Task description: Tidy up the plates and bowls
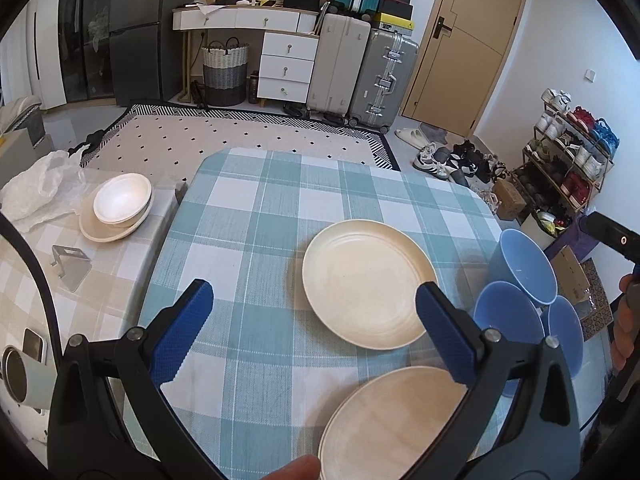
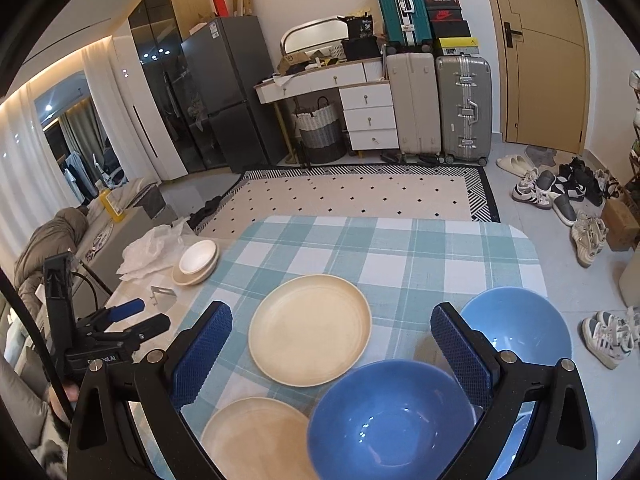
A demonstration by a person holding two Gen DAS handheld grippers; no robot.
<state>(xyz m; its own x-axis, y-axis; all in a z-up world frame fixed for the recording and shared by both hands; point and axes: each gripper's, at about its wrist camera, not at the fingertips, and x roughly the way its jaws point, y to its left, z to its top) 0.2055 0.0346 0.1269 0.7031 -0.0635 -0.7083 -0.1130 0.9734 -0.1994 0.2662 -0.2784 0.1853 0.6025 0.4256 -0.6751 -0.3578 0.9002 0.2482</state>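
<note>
We hold both tongs, left tongs [image 1: 314, 322] and right tongs [image 2: 332, 346], spread above the checked cloth surface [image 2: 400, 248], gripping nothing; round cream plates [image 2: 310, 328] lie left, glossy blue bowls [image 2: 390, 420] right.

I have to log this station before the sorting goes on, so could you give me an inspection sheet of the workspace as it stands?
Surface: table with teal checked cloth; a beige checked side surface adjoins it on the left.
Job's things: two cream plates, far plate and near plate; two blue bowls, near bowl and far bowl; a white bowl stacked on a plate on the side surface.
Clutter: crumpled plastic bag, metal bracket.
Grippers: left gripper open, empty; right gripper open, empty, above the dishes.
Cables: black cable by the left gripper.
Surroundings: suitcases, fridge, drawers, shoes on the floor.
</note>
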